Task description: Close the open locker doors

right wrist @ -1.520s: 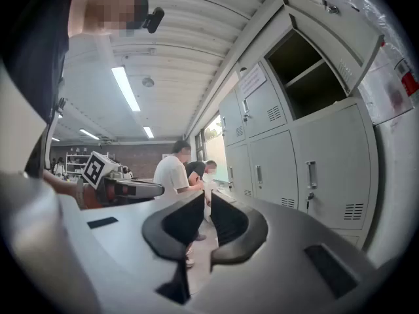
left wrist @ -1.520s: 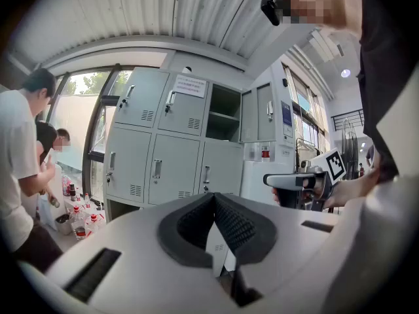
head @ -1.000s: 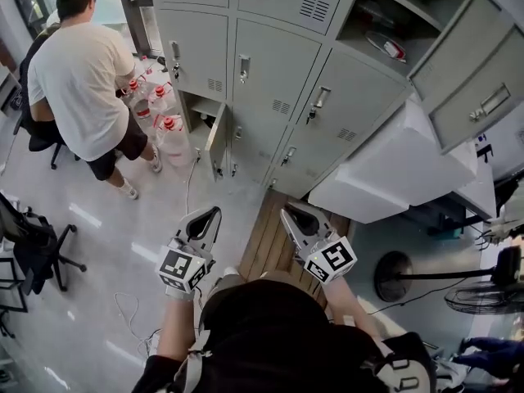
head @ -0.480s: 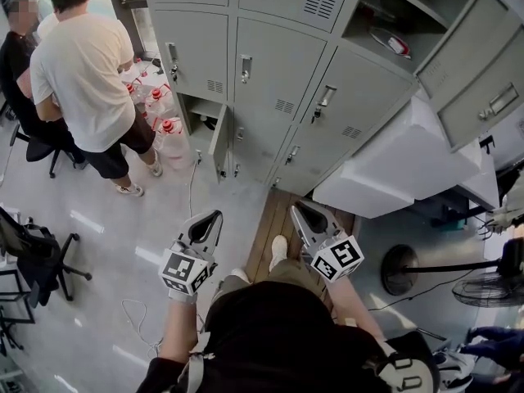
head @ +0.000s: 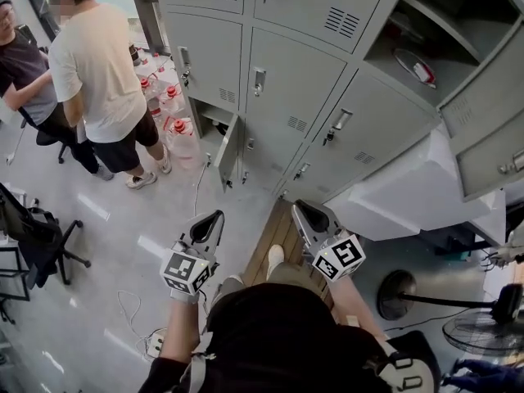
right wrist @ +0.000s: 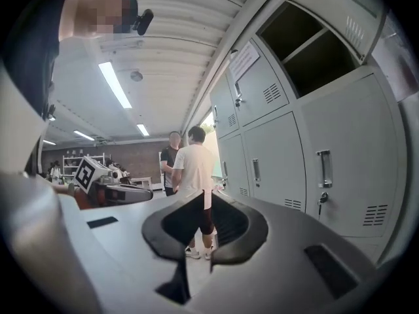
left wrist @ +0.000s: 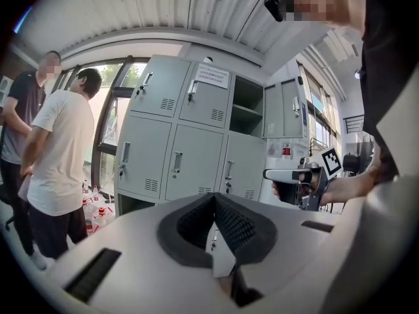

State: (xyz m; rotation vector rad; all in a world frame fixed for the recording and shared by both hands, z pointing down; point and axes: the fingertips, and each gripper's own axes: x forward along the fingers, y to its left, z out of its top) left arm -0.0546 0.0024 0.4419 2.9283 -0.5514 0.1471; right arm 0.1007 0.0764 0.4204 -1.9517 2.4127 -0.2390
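A: Step in hand?

B: The approach, by my reading. No door is touched. At far left two people [head: 98,64] stand at about 11 o'clock from the left gripper [head: 206,226], with water bottles [head: 182,131] on the floor beside them. Just right of the bottles the low locker door [head: 224,147] hangs ajar in the bottom row. It is at roughly 12 o'clock from that gripper and well apart from it.

A: Jaws?

B: Left: clenched, pads meeting, nothing between. Right gripper [head: 306,216]: the same, clenched and empty. Both are held out towards the lockers [head: 286,80].

A: Other open doors?

B: An upper compartment [head: 413,23] gapes at about 1 o'clock from the right gripper. Its door [head: 490,88] is swung out to the right, above a white block [head: 409,191].

A: Next move?

B: Probably step closer, set a clenched tip on a door's outer face away from the hinge, and swing it home. The low door means stooping, and the nearer person may crowd that side.

A: Unclear?

B: The low locker's inside is dark. A red-and-white item on the upper shelf is too small to name. The grey panels at right are cut off by the edge, so I cannot tell whether they are one door or two. Any rows above are out of view.
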